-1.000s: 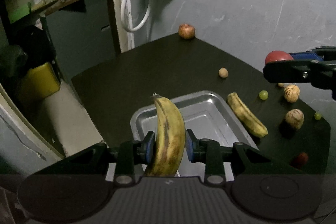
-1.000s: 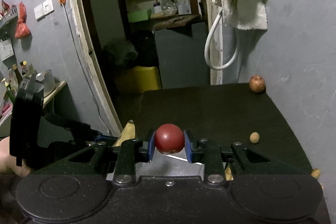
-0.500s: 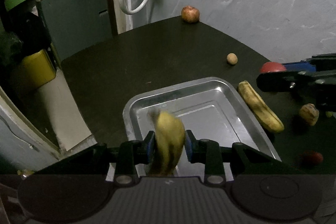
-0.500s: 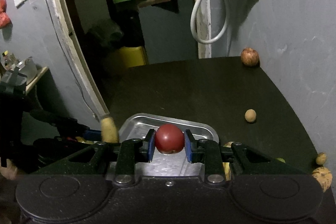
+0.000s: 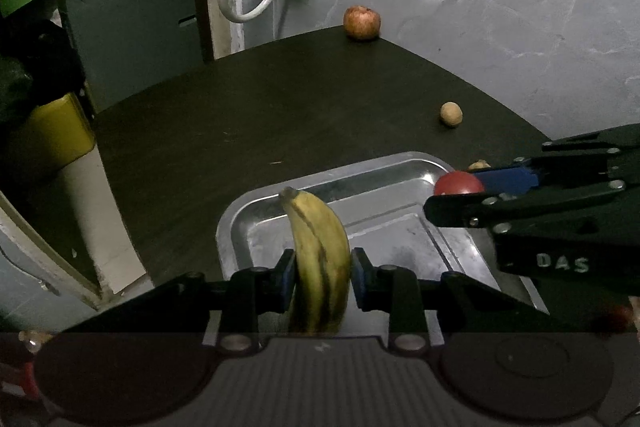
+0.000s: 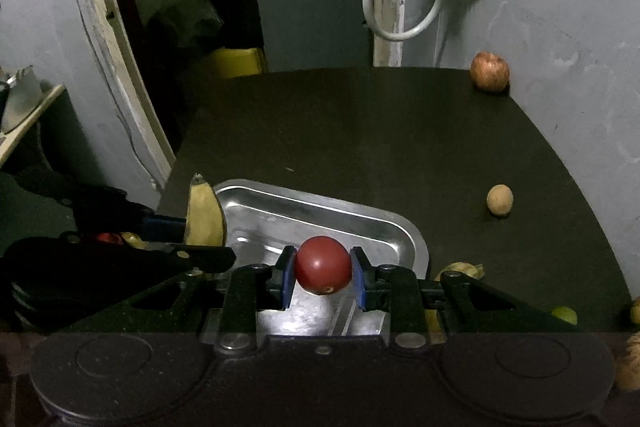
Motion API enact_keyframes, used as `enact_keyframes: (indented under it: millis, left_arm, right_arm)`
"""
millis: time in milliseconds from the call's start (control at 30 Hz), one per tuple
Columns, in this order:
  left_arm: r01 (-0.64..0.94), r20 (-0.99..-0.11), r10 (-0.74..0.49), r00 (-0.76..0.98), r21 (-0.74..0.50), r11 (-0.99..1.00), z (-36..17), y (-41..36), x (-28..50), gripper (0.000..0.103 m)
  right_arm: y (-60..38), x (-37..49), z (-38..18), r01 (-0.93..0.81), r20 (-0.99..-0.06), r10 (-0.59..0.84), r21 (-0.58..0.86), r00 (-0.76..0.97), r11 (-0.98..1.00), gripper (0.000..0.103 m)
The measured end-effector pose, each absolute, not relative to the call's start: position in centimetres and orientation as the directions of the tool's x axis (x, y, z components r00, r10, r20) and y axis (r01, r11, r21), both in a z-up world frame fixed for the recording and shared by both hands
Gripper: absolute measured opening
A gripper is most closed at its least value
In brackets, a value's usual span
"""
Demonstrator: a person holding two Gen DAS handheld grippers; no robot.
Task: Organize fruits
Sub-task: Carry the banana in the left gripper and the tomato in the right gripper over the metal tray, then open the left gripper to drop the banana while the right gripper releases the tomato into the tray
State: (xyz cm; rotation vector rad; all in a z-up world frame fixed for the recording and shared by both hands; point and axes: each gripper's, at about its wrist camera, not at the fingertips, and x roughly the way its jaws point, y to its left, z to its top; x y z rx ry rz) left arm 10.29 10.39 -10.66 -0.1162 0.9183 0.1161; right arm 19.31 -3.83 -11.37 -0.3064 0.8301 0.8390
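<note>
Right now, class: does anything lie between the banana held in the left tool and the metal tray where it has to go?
Nothing visible does. The left tool grips the banana over the metal tray, whose floor looks bare. The right tool, holding a red fruit, hangs over the tray's other side, apart from the banana.

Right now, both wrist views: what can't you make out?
- Banana: lower end hidden behind the left gripper body, left wrist view.
- Tray: near edge hidden by the right gripper, right wrist view.
- Small fruits at the right edge: cut off and dim, right wrist view.
- Whether the red fruit touches the tray: cannot tell.
</note>
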Motion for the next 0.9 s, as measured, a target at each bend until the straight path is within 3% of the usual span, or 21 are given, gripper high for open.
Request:
enact_keyframes:
  millis: [600,700,767,900]
  left_arm:
    - [-0.186,-0.814,0.039,0.580,-0.086,0.979,-12.6,11.8,11.4,0.033]
    - [-0.196,-0.808,0.045,0.587,-0.088,0.977,-12.5,11.9,11.4,0.037]
    - [-0.200,-0.800,0.046,0.598,-0.094,0.975,-12.3,12.0,11.4,0.048]
    - [-0.204,-0.784,0.053,0.619,-0.095,0.974,-11.5,12.2,11.5,0.054]
  right_arm:
    - [-2.4,19.9,-15.4,-0.775,-0.806,0.463,0.007,0.369,0.632,0.031]
    - [-2.4,20.1,-15.5,-0.775,-0.808,0.464,0.014,0.363,0.632,0.032]
    - [-2.5,20.1,-15.4,-0.774,-0.808,0.465,0.018,0.361,0.632,0.033]
    - [-2.7,20.4,-14.9,-0.768,-0.798,0.477,0.028,0.368,0.639,0.038]
